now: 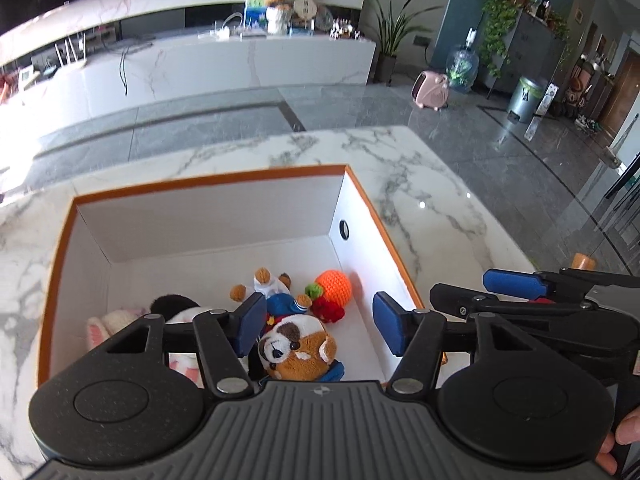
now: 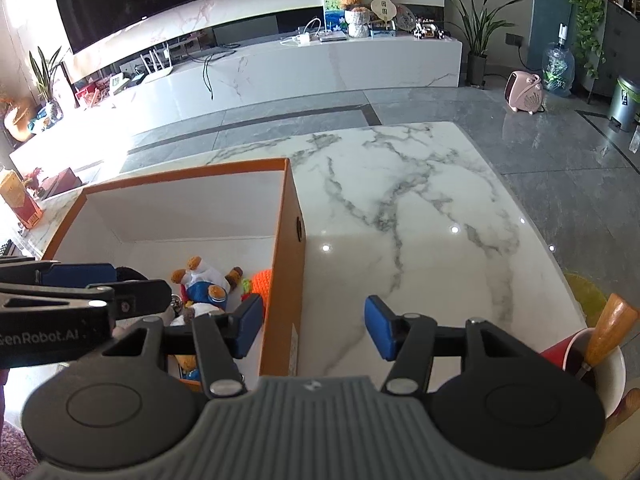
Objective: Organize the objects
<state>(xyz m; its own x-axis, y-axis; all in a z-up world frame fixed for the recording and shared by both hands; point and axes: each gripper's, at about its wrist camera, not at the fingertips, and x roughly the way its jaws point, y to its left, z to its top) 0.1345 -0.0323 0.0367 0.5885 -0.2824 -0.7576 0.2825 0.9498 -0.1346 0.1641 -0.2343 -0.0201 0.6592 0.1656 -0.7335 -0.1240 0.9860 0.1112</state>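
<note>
An orange box with white inside (image 1: 200, 222) stands on the marble table; it also shows in the right wrist view (image 2: 294, 216). Inside lie a raccoon plush (image 1: 298, 350), a small bear in blue (image 1: 274, 286), an orange crochet fruit (image 1: 334, 286), a red crochet piece (image 1: 328, 311) and a pink-white plush (image 1: 106, 324). My left gripper (image 1: 320, 322) is open and empty, above the box's near end over the raccoon plush. My right gripper (image 2: 314, 326) is open and empty, straddling the box's right wall. The bear (image 2: 204, 280) and the orange fruit (image 2: 262, 280) show there too.
The marble table (image 2: 400, 208) stretches right of the box. A red-and-white cup (image 2: 576, 354) holding a wooden-handled tool (image 2: 608, 330) stands at its near right edge. An orange carton (image 2: 18, 200) is at the far left. Grey floor and a TV cabinet lie beyond.
</note>
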